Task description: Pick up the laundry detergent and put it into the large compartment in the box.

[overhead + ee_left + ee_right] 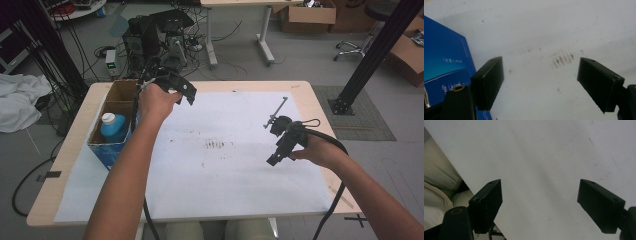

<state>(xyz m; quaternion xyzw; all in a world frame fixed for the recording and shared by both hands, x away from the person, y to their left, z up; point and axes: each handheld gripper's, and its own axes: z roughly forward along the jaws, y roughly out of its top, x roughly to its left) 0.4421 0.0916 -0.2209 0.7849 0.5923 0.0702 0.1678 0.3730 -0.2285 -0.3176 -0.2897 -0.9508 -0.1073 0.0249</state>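
My left gripper [184, 94] hangs open and empty over the far left of the white paper sheet [225, 185], just right of a blue cardboard box [107, 148]. In the left gripper view the jaws of my left gripper [540, 85] stand wide apart above the sheet [536, 30], with the blue box [444, 57] at the left. A blue bottle with a white cap [113, 127] stands inside the box. My right gripper [272, 144] is held above the sheet's right side, open with nothing in it. The right gripper [539, 205] looks down on the sheet [549, 150] near its front edge.
Brownish smudges [217, 145] mark the sheet's middle and appear between the left jaws as smudges [562, 60]. Black equipment and cables [150, 37] sit on the floor behind the table. A black frame post [372, 55] stands at the right. The person's light trousers [439, 185] lie past the sheet's edge.
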